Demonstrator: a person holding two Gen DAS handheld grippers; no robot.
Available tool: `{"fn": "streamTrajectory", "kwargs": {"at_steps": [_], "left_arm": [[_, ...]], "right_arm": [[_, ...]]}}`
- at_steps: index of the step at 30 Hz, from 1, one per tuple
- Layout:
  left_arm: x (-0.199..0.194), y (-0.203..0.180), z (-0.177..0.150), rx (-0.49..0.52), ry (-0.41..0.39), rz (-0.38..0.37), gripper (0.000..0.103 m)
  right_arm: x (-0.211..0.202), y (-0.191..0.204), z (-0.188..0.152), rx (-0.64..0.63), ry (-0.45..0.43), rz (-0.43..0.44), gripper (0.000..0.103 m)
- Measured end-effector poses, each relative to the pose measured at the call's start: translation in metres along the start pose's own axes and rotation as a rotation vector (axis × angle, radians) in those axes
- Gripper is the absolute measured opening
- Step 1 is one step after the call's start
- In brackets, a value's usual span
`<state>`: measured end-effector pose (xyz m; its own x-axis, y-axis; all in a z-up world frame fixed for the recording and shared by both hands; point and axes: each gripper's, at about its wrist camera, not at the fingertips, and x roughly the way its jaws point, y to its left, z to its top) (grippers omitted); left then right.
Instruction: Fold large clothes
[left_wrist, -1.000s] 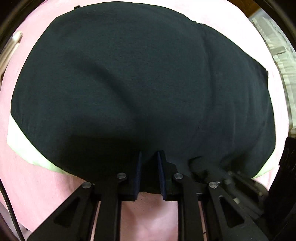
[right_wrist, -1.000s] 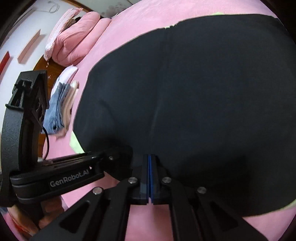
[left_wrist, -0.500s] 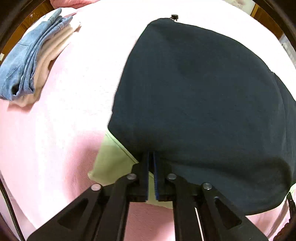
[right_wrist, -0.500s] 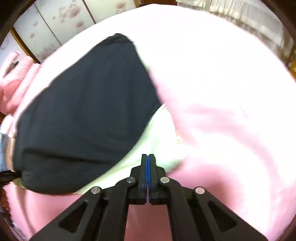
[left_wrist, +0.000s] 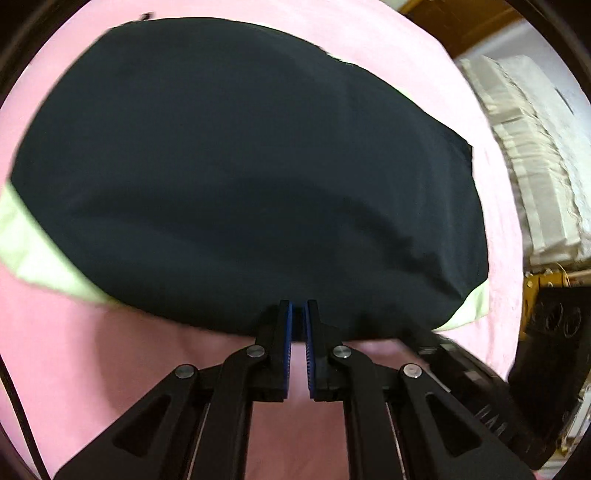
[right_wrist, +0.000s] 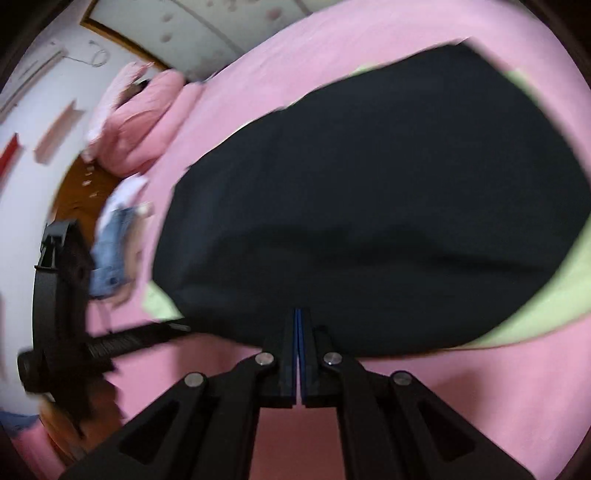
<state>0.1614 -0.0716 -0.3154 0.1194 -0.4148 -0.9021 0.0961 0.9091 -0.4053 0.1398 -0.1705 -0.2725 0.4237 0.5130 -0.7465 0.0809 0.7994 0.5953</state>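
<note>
1. Mostly, the left wrist view is filled by the black garment (left_wrist: 251, 177), lying spread on the pink bedspread (left_wrist: 110, 362); its near hem runs behind the fingertips, so whether cloth sits between them is hard to tell.
2. The left gripper (left_wrist: 298, 314) has its jaws nearly together, a thin slit between the blue pads; they have just been closing.
3. Pale green fabric (left_wrist: 33, 251) peeks out under the garment at the left and right lower edges; how far it reaches beneath is hidden.
4. A white ridged object (left_wrist: 535, 166) at the right is blurred, and the other gripper crosses the lower right corner.
5. Next, the right wrist view is blurred by motion; the right gripper (right_wrist: 297, 317) has its jaws pressed together at the garment's near edge, and a pinch of cloth cannot be confirmed.
6. Folded denim (right_wrist: 110, 243), a pink pillow (right_wrist: 147, 122) and the left gripper's body stand at the left.
</note>
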Motion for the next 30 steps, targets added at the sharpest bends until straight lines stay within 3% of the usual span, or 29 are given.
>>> {"fn": "streamTrajectory", "kwargs": {"at_steps": [4, 5, 7, 9, 12, 13, 16, 21, 23, 25, 27, 29, 30], "left_arm": [[0.013, -0.015, 0.034, 0.086, -0.082, -0.032, 0.004], [0.016, -0.018, 0.045, 0.114, -0.106, -0.033, 0.004], [0.029, -0.021, 0.097, 0.142, -0.145, -0.039, 0.004], [0.035, -0.016, 0.134, 0.134, -0.183, -0.056, 0.004], [0.041, -0.006, 0.183, 0.075, -0.204, -0.086, 0.004], [0.046, -0.006, 0.198, 0.064, -0.211, -0.091, 0.004], [0.059, -0.009, 0.226, 0.046, -0.225, -0.079, 0.004], [0.052, 0.007, 0.229, 0.022, -0.303, -0.040, 0.004], [0.034, 0.034, 0.227, -0.030, -0.377, -0.024, 0.003], [0.015, 0.066, 0.229, -0.083, -0.438, 0.023, 0.003], [0.002, 0.105, 0.239, -0.153, -0.465, 0.195, 0.003], [-0.007, 0.147, 0.245, -0.229, -0.450, 0.174, 0.001], [-0.011, 0.164, 0.250, -0.265, -0.443, 0.137, 0.001]], "right_arm": [[0.022, -0.007, 0.018, 0.051, 0.006, -0.002, 0.000], [0.024, -0.023, 0.030, 0.058, 0.003, -0.004, 0.000], [0.042, -0.024, 0.051, 0.052, -0.008, -0.002, 0.000], [0.061, -0.024, 0.079, 0.043, -0.031, -0.001, 0.000], [0.071, -0.030, 0.126, 0.028, -0.143, -0.061, 0.000], [0.081, -0.033, 0.147, 0.011, -0.144, -0.090, 0.000], [0.104, -0.043, 0.180, -0.024, -0.146, -0.076, 0.000], [0.103, -0.046, 0.177, -0.131, -0.129, -0.077, 0.000], [0.089, -0.054, 0.175, -0.194, -0.139, -0.139, 0.000], [0.066, -0.077, 0.176, -0.169, -0.162, -0.190, 0.000], [0.037, -0.104, 0.175, -0.136, -0.204, -0.360, 0.000], [0.009, -0.145, 0.172, -0.080, -0.248, -0.580, 0.000], [-0.001, -0.163, 0.171, -0.048, -0.248, -0.633, 0.000]]}}
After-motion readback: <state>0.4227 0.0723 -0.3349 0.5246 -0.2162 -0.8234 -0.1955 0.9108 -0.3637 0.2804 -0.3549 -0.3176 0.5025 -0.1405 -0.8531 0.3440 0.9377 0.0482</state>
